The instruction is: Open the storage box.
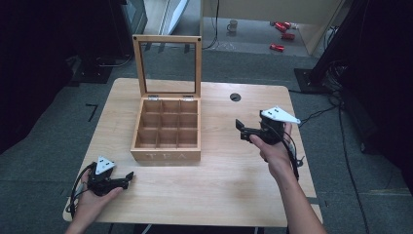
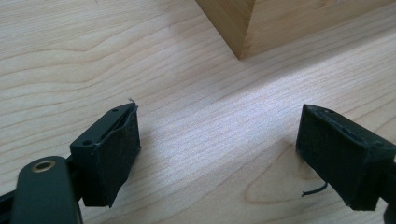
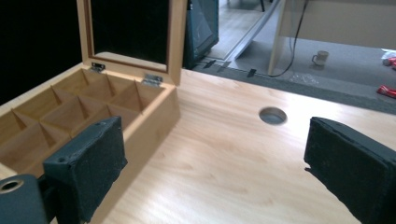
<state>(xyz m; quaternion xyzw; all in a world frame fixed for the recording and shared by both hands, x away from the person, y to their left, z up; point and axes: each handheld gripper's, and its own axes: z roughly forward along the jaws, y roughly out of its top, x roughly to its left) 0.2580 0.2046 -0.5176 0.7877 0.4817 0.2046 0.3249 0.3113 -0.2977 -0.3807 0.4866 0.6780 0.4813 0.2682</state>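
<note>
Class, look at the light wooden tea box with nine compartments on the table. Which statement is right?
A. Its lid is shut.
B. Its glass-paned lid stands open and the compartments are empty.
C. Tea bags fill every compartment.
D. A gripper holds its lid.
B: the wooden tea box has its glass-paned lid upright on its hinges, and the compartments show bare wood in the high view.

"TEA" reads in pale letters on the front wall of the wooden box (image 1: 166,156), ahead of the left jaws.

Beside my pale wood-grained table (image 1: 234,180), the honey-brown tea box (image 1: 166,155); my jaws' pads (image 3: 91,161) are black.
</note>
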